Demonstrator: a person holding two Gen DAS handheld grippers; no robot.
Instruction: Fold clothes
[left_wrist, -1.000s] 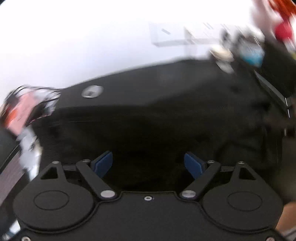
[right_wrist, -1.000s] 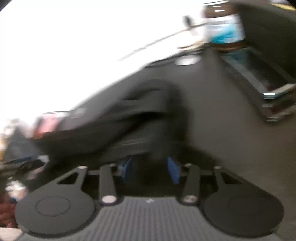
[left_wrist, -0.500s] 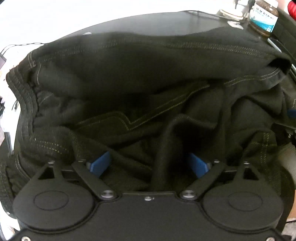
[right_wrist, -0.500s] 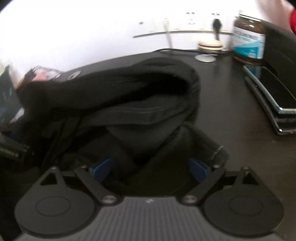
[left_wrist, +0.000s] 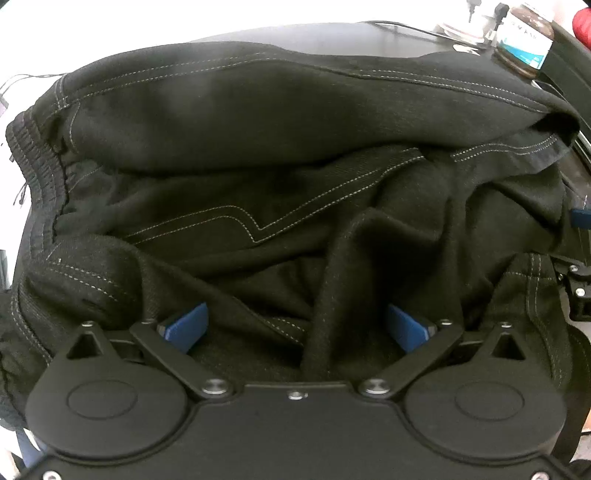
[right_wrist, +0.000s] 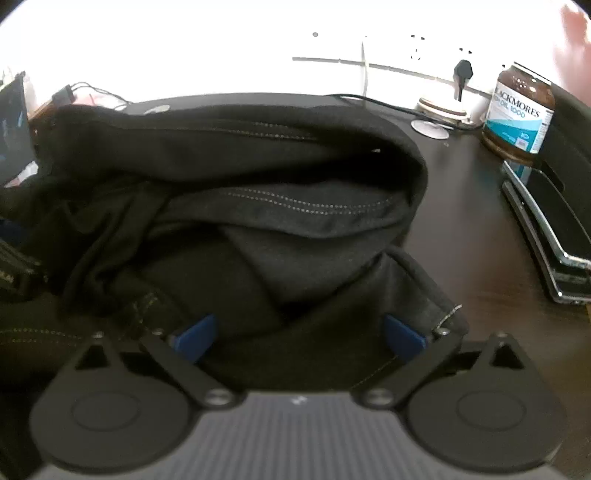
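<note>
A black garment (left_wrist: 258, 122) with pale contrast stitching lies bunched in a loose heap on the dark desk (right_wrist: 465, 236), covering most of its left and middle. Its ribbed waistband (left_wrist: 33, 177) sits at the heap's left end, toward the desk's left edge, and one layer is turned over along the far side, forming a rounded fold (right_wrist: 369, 147) that ends short of the desk's right side.

The left gripper (left_wrist: 295, 325) points down into the near folds. Its jaws are opening and stand wide, a ridge of cloth rising between the blue pads (left_wrist: 184, 325) without being pinched.

The right gripper (right_wrist: 299, 334) hovers over the heap's right end, its jaws likewise opening and spread wide, with loose cloth lying between the pads but not clamped.

Toward the desk's far right corner stand a white round dish (right_wrist: 439, 107) and a brown supplement bottle (right_wrist: 521, 114) with a blue-and-white label. Along the right edge lies a stack of flat dark devices (right_wrist: 554, 240).
</note>
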